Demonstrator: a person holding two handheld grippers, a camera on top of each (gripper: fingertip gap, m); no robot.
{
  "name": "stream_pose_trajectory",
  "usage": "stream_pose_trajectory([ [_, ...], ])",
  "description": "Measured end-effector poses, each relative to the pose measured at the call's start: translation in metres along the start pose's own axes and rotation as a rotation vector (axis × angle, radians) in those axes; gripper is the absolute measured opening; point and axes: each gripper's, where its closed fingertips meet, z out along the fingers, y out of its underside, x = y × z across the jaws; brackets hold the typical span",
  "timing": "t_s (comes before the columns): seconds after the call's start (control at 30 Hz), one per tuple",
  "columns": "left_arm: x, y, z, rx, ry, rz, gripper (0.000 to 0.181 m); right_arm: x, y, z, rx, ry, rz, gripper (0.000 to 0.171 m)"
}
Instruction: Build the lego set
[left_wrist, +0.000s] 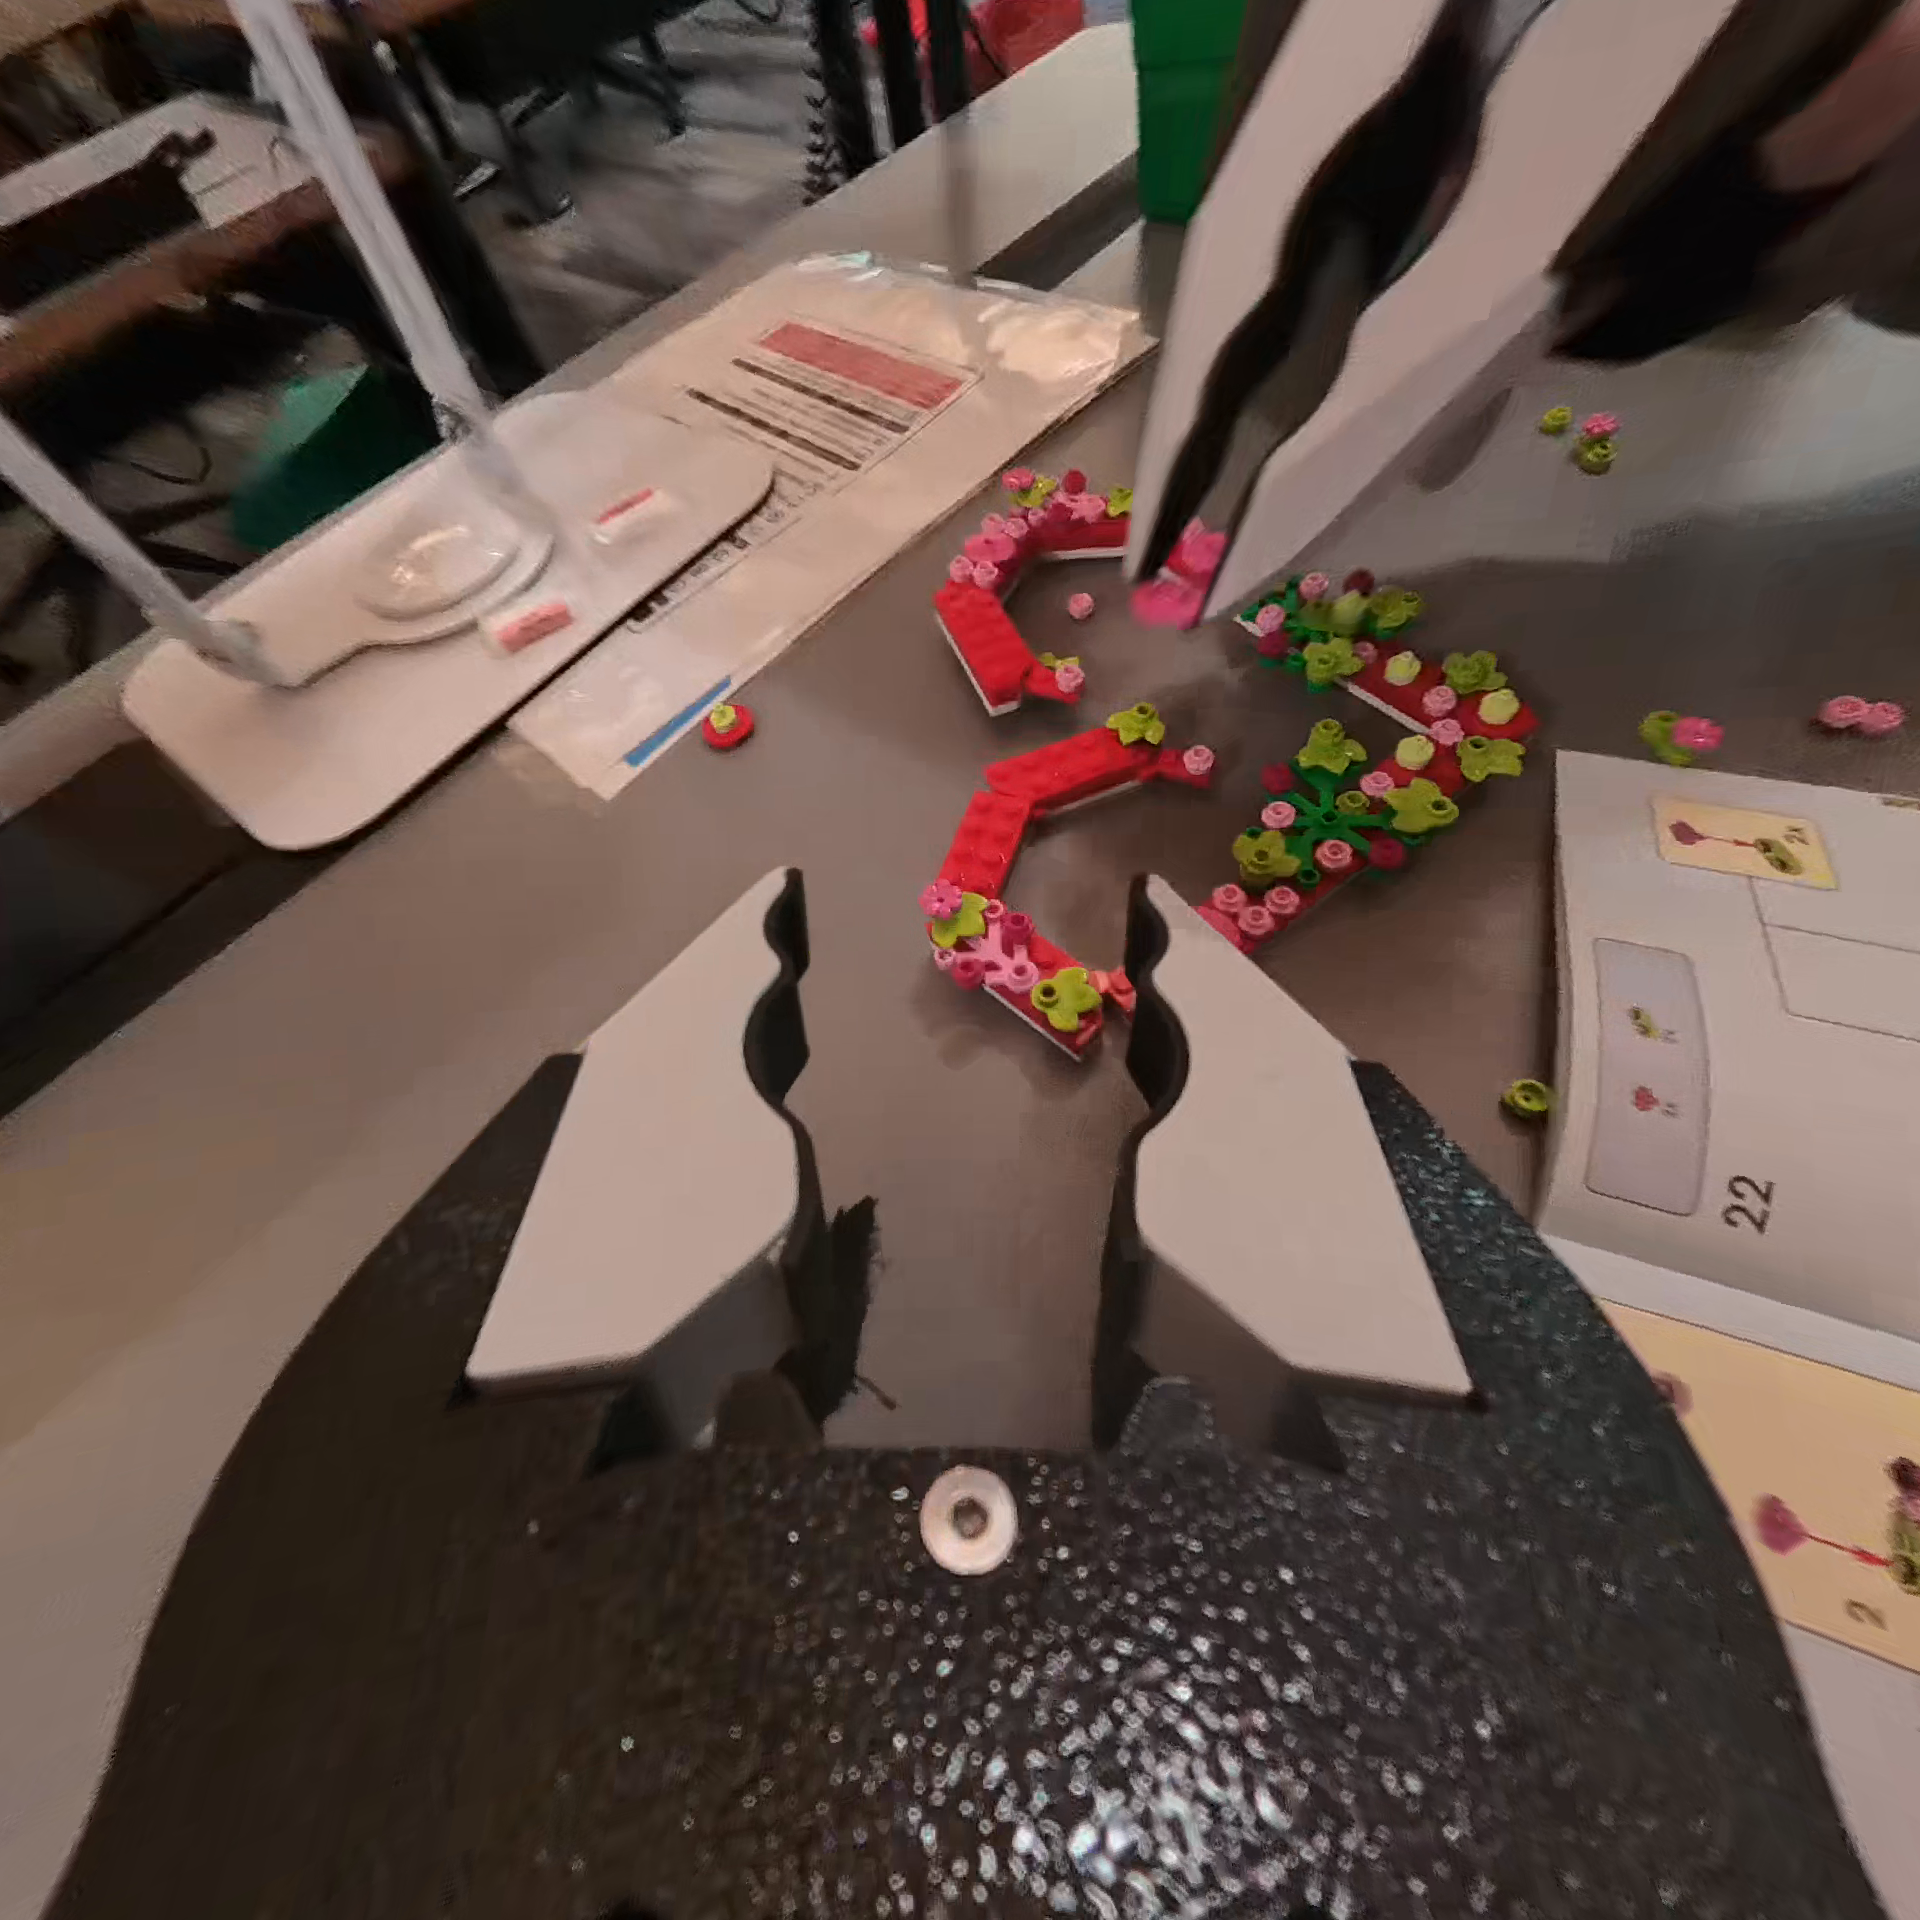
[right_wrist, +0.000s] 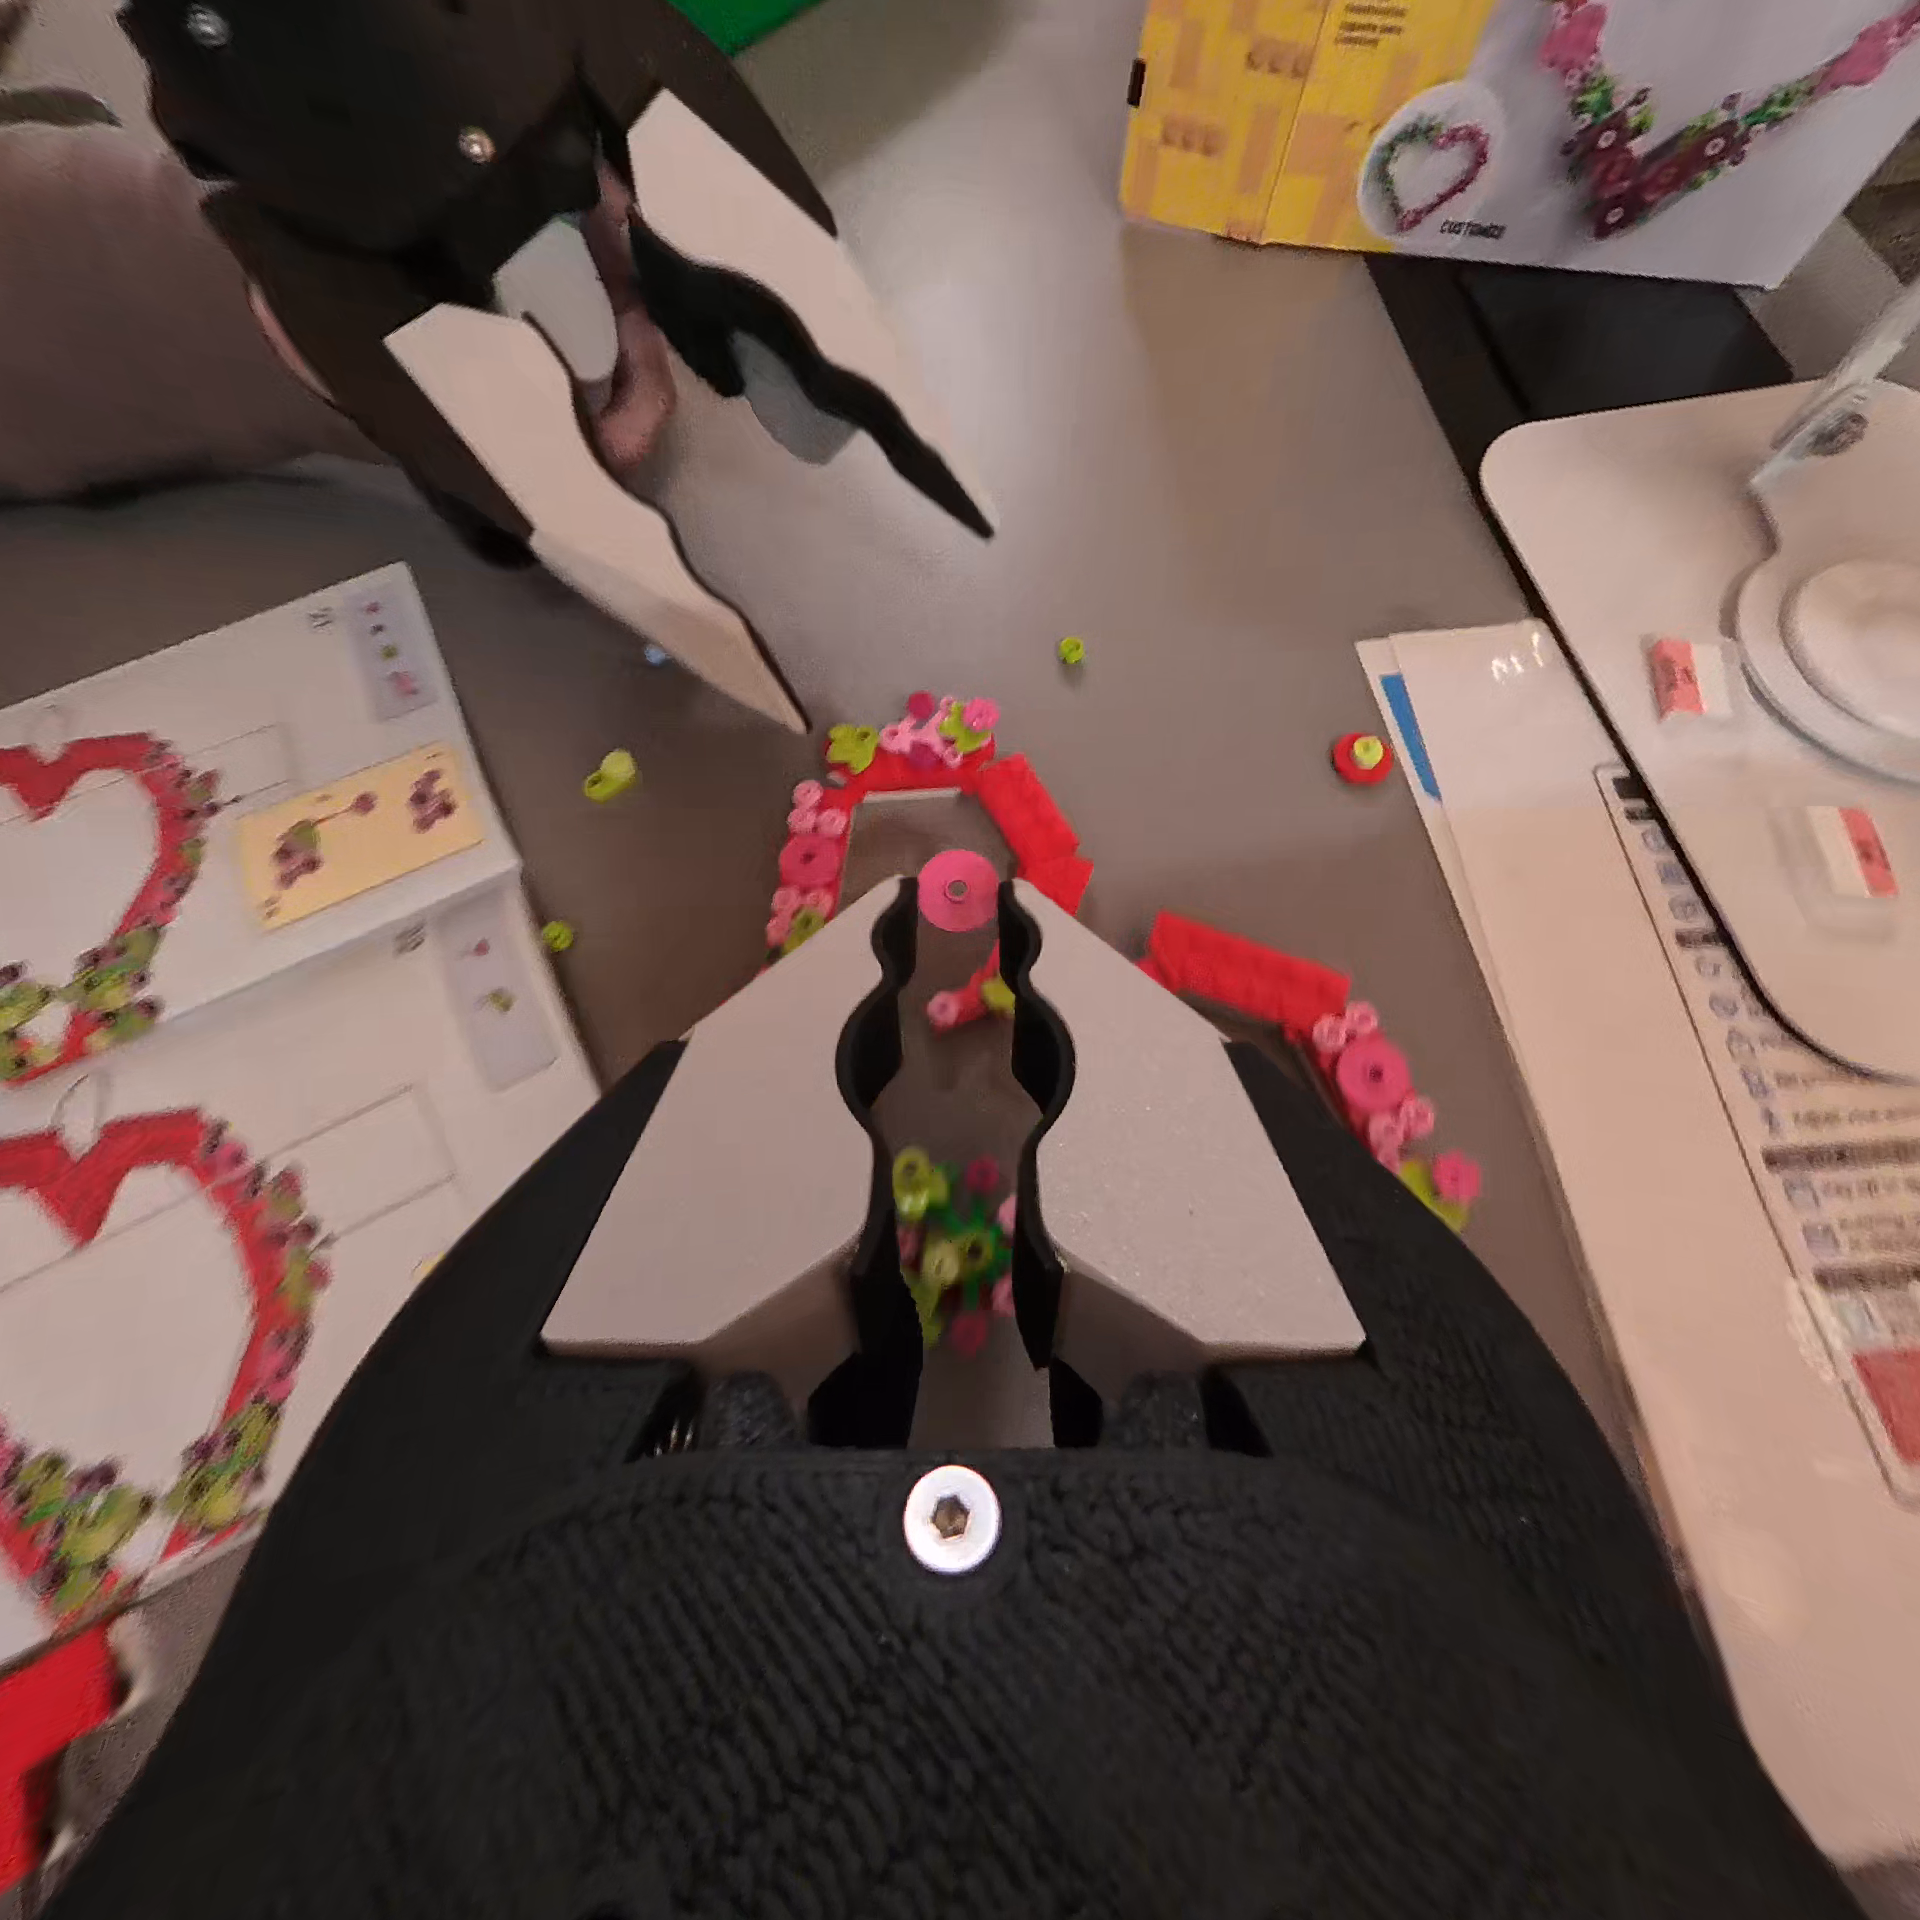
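Observation:
The Lego heart lies in several pieces on the grey table. A bare red arc and a red arc with flowers at one end lie left of a fully flowered segment. My right gripper is shut on a pink round flower piece at its fingertips. It also shows in the left wrist view, low between the arcs, with the pink piece in it. My left gripper is open and empty, just short of the flowered arc end. It also shows in the right wrist view.
The open instruction booklet lies beside the pieces. A white stand base sits on a plastic bag with a printed sheet. The yellow set box stands farther off. Loose small pieces lie around, one red and green and one lime. The tips of one gripper are about 7 centimetres away from the tips of the other.

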Motion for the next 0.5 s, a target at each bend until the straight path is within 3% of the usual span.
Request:
stream_pose_trajectory([
  [0.1,0.003,-0.004,0.002,0.058,0.132,0.024,0.056,0.008,-0.004,0.029,-0.063,-0.017,-0.009,0.014],
  [0.27,0.011,0.014,-0.002,-0.032,0.351,0.055,0.072,0.012,0.004,0.054,-0.151,-0.027,-0.043,0.014],
  [0.33,0.012,0.02,0.0,-0.075,0.372,0.113,0.078,0.016,0.007,0.06,-0.17,-0.016,-0.054,0.014],
  [0.5,0.019,0.033,0.009,-0.15,0.389,0.236,0.074,0.019,0.01,0.063,-0.166,-0.009,-0.04,0.013],
])
